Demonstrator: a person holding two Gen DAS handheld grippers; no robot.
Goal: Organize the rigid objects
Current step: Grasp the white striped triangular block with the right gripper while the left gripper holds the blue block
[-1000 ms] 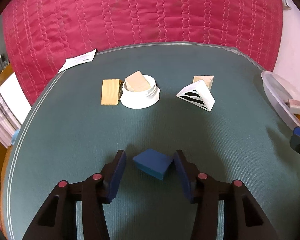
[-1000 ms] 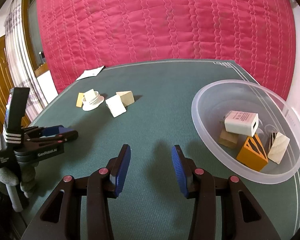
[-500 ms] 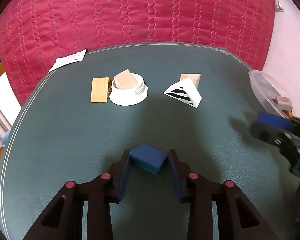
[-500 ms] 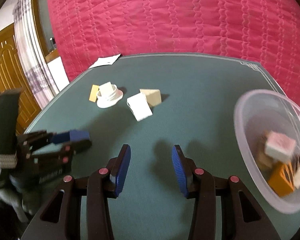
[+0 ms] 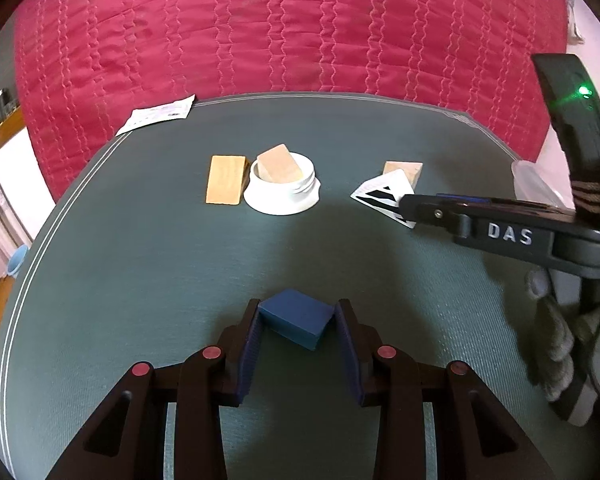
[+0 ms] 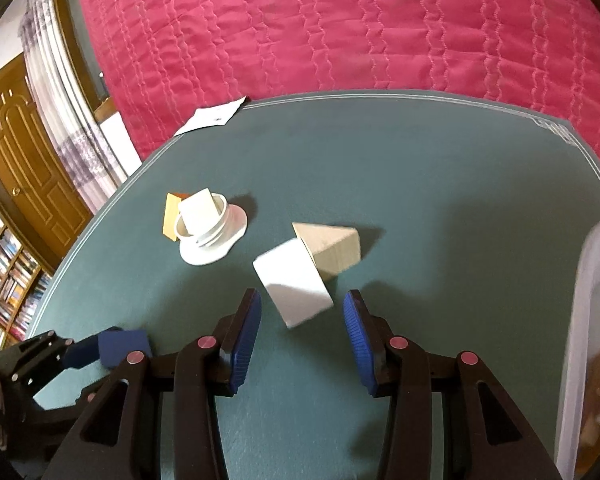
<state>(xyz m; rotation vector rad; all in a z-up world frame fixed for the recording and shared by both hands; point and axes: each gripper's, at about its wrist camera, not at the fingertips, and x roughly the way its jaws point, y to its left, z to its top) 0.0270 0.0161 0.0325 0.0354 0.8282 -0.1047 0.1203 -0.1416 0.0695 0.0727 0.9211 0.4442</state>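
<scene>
My left gripper (image 5: 296,320) is shut on a dark blue block (image 5: 296,322), low over the green table; the block also shows in the right wrist view (image 6: 124,346). My right gripper (image 6: 302,312) is open, its fingers on either side of a white striped wedge (image 6: 294,284), not touching it. The wedge also shows in the left wrist view (image 5: 384,194). A plain wooden wedge (image 6: 332,246) lies just behind it. A white jar lid (image 5: 282,186) holds a wooden block (image 5: 278,164). A flat wooden block (image 5: 225,179) lies left of the lid.
A clear plastic bowl (image 6: 584,320) with several objects stands at the table's right edge. A white paper slip (image 5: 156,116) lies at the far left corner. A red quilted cloth hangs behind the table. A door and bookshelf are at the left.
My left gripper has closed on the blue block. My right gripper has swung left from the bowl and come up to the white striped wedge.
</scene>
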